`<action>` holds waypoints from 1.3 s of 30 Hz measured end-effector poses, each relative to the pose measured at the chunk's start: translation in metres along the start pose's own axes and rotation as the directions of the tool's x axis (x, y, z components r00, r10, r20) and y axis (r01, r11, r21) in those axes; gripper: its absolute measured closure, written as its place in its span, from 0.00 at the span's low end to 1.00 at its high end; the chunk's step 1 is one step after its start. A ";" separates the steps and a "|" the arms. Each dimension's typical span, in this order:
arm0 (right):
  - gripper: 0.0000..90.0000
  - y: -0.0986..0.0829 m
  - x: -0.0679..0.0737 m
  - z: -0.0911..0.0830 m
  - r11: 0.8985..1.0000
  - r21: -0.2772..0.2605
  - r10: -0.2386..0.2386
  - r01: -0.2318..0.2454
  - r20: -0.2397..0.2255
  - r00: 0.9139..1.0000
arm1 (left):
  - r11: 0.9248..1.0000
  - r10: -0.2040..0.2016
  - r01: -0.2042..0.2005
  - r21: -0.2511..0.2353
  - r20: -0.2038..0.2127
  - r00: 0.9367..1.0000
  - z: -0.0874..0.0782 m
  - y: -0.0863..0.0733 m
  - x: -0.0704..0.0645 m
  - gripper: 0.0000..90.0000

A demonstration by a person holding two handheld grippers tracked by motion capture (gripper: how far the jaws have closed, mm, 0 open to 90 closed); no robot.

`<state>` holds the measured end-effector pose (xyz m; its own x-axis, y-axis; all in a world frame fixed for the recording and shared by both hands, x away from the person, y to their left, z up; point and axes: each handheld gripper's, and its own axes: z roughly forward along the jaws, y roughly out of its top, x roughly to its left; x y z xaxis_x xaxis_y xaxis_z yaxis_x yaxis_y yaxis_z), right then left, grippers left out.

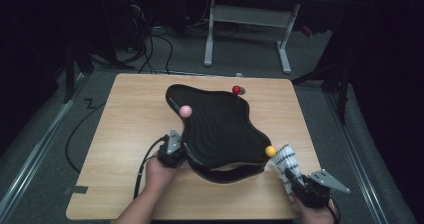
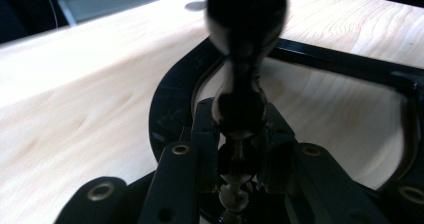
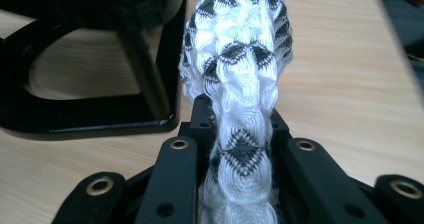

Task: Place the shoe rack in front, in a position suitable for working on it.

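Observation:
A black wavy-topped board [image 1: 220, 126] stands on a black base frame [image 1: 227, 173] in the middle of the wooden table [image 1: 130, 109]. Pink [image 1: 185, 111], red [image 1: 236, 89] and yellow [image 1: 270, 151] balls stick up at its edges. My left gripper [image 1: 177, 151] is shut on the board's near-left rim; in the left gripper view its jaws [image 2: 240, 119] clamp that thin black edge [image 2: 245, 14] above the frame [image 2: 170, 94]. My right gripper [image 1: 295, 181] is shut on a white-and-black patterned cloth [image 1: 288, 160] beside the yellow ball. In the right gripper view the cloth [image 3: 240, 49] rises between the jaws [image 3: 239, 114], right of the frame [image 3: 100, 119].
A white-legged desk [image 1: 250, 16] stands beyond the table, with cables [image 1: 150, 49] on the grey floor to the left. A strip of grey tape [image 1: 79, 189] sits at the table's front left corner. Bare wood lies left of the board.

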<state>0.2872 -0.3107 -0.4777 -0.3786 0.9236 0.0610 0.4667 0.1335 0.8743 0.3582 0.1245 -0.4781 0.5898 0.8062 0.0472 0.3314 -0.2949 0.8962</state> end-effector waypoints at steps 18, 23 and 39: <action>0.84 0.023 0.067 0.018 0.979 -0.034 -0.205 0.203 -0.119 0.971 | 0.998 -0.037 0.037 -0.060 0.001 0.999 -0.024 -0.030 0.016 0.82; 0.84 0.020 0.081 0.012 0.971 -0.048 -0.238 0.234 -0.113 0.965 | 0.997 -0.048 0.047 -0.057 -0.007 0.999 -0.024 -0.029 0.016 0.83; 0.85 0.025 0.094 0.000 0.955 -0.146 -0.281 0.258 -0.171 0.944 | 0.998 0.024 -0.025 -0.062 -0.007 1.000 -0.021 -0.029 0.002 0.83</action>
<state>0.2632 -0.2204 -0.4505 -0.6252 0.7732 -0.1063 0.2314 0.3137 0.9209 0.3338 0.1453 -0.4945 0.5922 0.8025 0.0720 0.2702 -0.2820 0.9206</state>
